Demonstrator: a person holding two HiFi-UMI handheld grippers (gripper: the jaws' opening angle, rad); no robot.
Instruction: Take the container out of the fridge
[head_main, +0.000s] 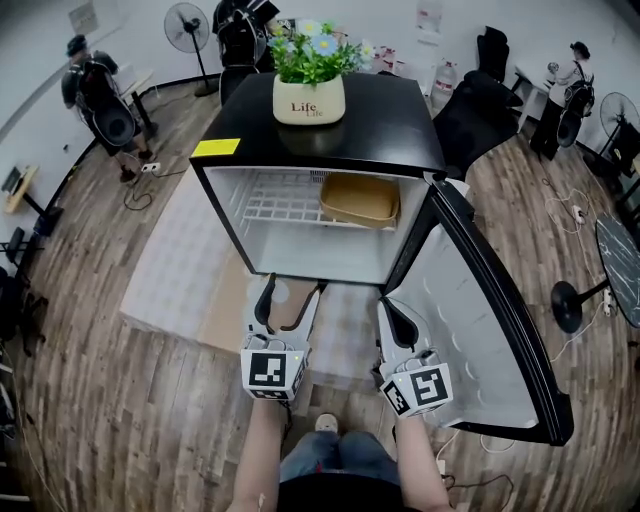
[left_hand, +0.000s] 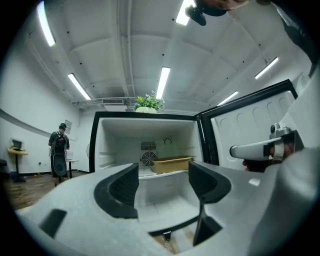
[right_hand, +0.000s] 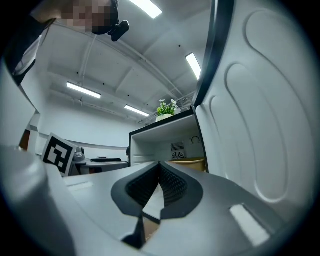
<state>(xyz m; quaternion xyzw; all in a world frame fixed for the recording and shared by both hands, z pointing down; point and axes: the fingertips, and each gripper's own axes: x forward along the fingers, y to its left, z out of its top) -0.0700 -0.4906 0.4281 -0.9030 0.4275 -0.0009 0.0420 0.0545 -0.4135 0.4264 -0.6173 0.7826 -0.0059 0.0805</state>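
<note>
A tan shallow container (head_main: 358, 198) rests on the right side of the white wire shelf inside the open mini fridge (head_main: 400, 130). It also appears straight ahead as the container (left_hand: 172, 164) in the left gripper view and, partly hidden by the jaws, as the container (right_hand: 196, 162) in the right gripper view. My left gripper (head_main: 293, 288) is open and empty, held low in front of the fridge opening. My right gripper (head_main: 388, 306) is shut on nothing, beside the door's inner face. Both are well short of the shelf.
The fridge door (head_main: 480, 310) stands swung open to the right, close beside my right gripper. A flower pot (head_main: 309, 98) and a yellow note (head_main: 216, 148) sit on the black top. A fan stand (head_main: 570, 300) is at right; people stand far back.
</note>
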